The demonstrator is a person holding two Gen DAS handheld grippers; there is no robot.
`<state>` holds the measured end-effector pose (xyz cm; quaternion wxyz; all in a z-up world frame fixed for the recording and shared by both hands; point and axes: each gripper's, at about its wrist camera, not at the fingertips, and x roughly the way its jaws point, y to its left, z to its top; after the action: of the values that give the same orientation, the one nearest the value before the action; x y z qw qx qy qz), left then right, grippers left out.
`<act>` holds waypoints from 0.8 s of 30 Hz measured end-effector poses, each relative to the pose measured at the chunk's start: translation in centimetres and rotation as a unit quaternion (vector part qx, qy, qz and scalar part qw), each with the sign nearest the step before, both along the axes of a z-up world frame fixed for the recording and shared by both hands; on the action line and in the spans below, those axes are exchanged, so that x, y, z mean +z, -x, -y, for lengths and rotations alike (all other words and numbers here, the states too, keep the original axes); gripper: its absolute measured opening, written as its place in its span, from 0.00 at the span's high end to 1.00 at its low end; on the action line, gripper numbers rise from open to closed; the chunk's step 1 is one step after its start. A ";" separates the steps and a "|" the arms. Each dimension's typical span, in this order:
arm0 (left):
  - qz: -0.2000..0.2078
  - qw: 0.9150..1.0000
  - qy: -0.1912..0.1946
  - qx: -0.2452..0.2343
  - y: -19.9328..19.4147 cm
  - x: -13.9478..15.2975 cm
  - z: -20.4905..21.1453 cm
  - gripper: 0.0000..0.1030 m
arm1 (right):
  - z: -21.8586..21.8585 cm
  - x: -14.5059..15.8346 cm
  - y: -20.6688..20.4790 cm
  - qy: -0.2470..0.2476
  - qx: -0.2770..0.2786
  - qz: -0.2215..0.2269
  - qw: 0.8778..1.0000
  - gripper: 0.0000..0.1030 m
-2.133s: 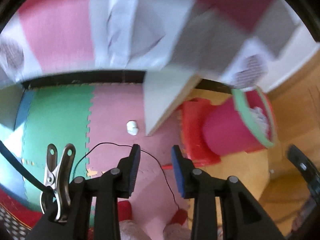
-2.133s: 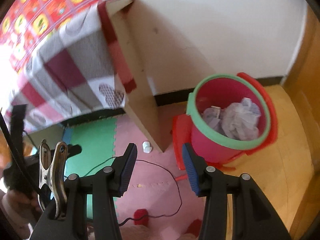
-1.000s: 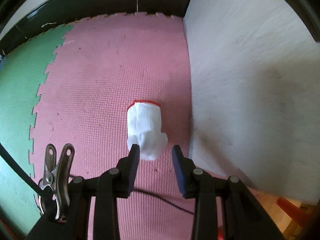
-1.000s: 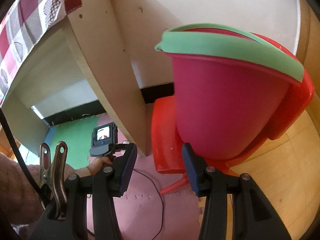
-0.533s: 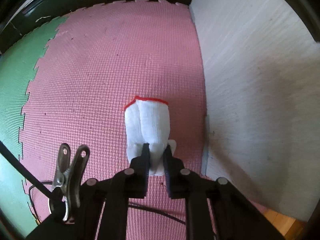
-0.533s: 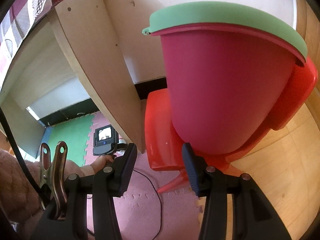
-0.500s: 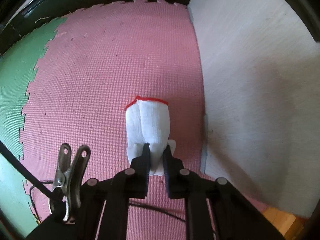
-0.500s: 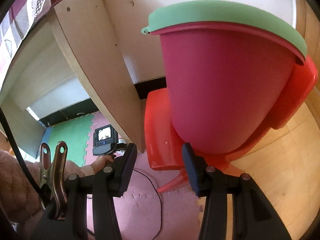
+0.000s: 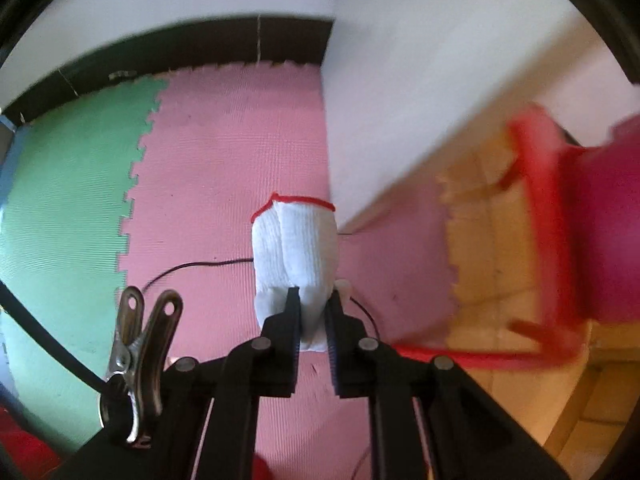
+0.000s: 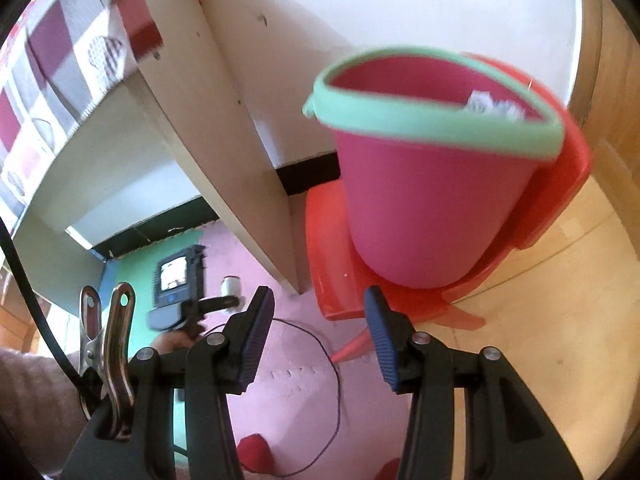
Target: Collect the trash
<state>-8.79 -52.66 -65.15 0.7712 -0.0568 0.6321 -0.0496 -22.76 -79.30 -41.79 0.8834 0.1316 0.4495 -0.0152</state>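
The left gripper (image 9: 311, 312) clamps one white glove with a red cuff (image 9: 295, 248), lifted above the pink foam mat (image 9: 236, 152). The right gripper (image 10: 318, 336) is parted, empty. One pink bin (image 10: 424, 200) on a red stool (image 10: 332, 280) beside a board panel (image 10: 240, 168).

Free room: pink foam mat (image 9: 224, 152) open left of and below the L gripper (image 9: 313, 312), green mat (image 9: 60, 208) beyond also bare. Obstacles: white furniture side panel (image 9: 400, 112) just right of the held white glove (image 9: 296, 248), blocks direct sideways path. Thin black wire (image 10: 332, 364) loops across pink mat. Past panel edge, red stool (image 10: 332, 240) w/ pink bin (image 10: 424, 200) on top; bin mouth open from above, paper inside. Wood floor (image 10: 560, 320) right of stool clear.
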 end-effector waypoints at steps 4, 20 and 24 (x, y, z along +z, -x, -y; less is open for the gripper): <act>0.019 1.000 0.009 -0.004 2.6 8.2 0.6 0.89 | 0.2 3.8 0.8 0.019 -0.002 0.005 1.000 0.53; 0.088 0.988 0.077 -0.098 6.9 35.6 12.1 0.88 | 4.5 19.8 3.2 0.038 -0.022 0.036 0.998 0.53; 0.110 0.980 0.088 -0.137 5.4 38.9 16.4 0.88 | 6.6 22.4 3.6 0.042 -0.039 0.045 0.997 0.53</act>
<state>-14.22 -69.10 -26.24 0.8141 -0.0318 0.5379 -0.2165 -26.33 -85.89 -19.40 0.9062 0.1126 0.4029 -0.0625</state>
